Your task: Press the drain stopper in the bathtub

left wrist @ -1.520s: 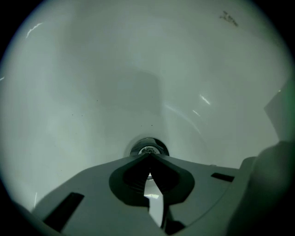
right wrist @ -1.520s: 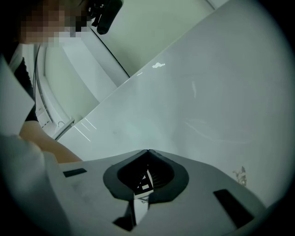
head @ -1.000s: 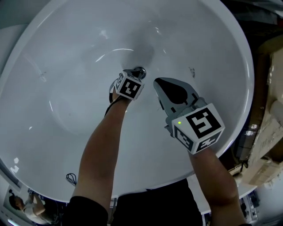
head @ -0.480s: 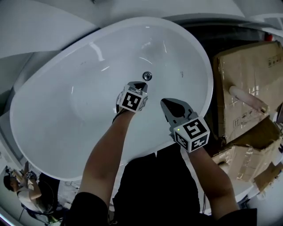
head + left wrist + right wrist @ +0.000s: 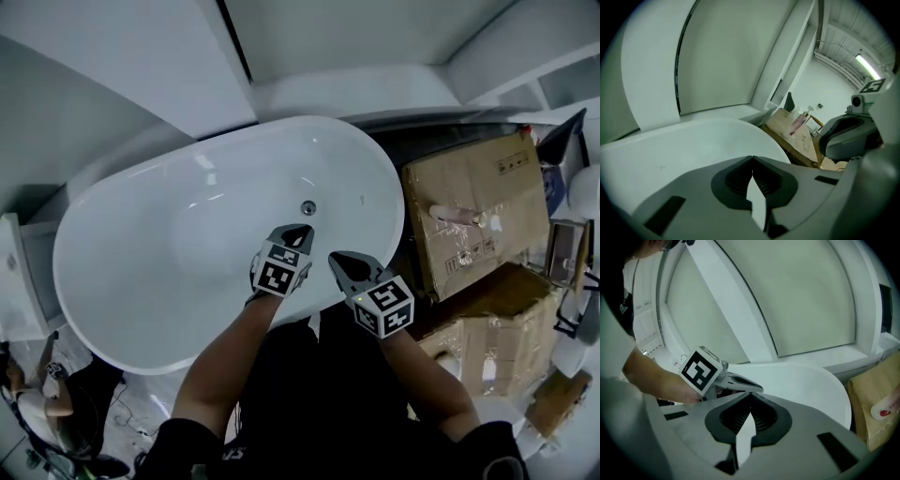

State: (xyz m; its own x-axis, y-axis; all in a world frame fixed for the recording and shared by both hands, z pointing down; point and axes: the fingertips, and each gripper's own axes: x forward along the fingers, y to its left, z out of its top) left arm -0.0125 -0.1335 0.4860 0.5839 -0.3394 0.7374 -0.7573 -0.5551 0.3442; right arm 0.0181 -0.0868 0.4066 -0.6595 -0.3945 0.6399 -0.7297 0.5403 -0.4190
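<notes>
Bathtub (image 5: 122,272) fills the left and middle of my head view, a white oval seen from high above. A person (image 5: 28,403) is on the floor past its lower-left rim. The drain stopper (image 5: 308,207) sits in the tub floor, right of the basin's centre. It is a small round metal disc with nothing touching it.

My left gripper (image 5: 301,229) hangs just below the stopper in the picture, apart from it, with its jaw tips pointing toward it. In the left gripper view the two jaws meet at the tips with nothing between them. Only the white tub rim and the wall lie beyond.

Just to the right, my right gripper (image 5: 337,258) hovers over the tub's near rim, close beside the left one without touching it. The right gripper view shows its jaws together at the tips and empty, with the left gripper's marker cube off to their left.

Further right, outside the tub, stand two cardboard boxes (image 5: 473,187), one above the other in the picture. A pale roll (image 5: 457,217) lies on the upper one.
</notes>
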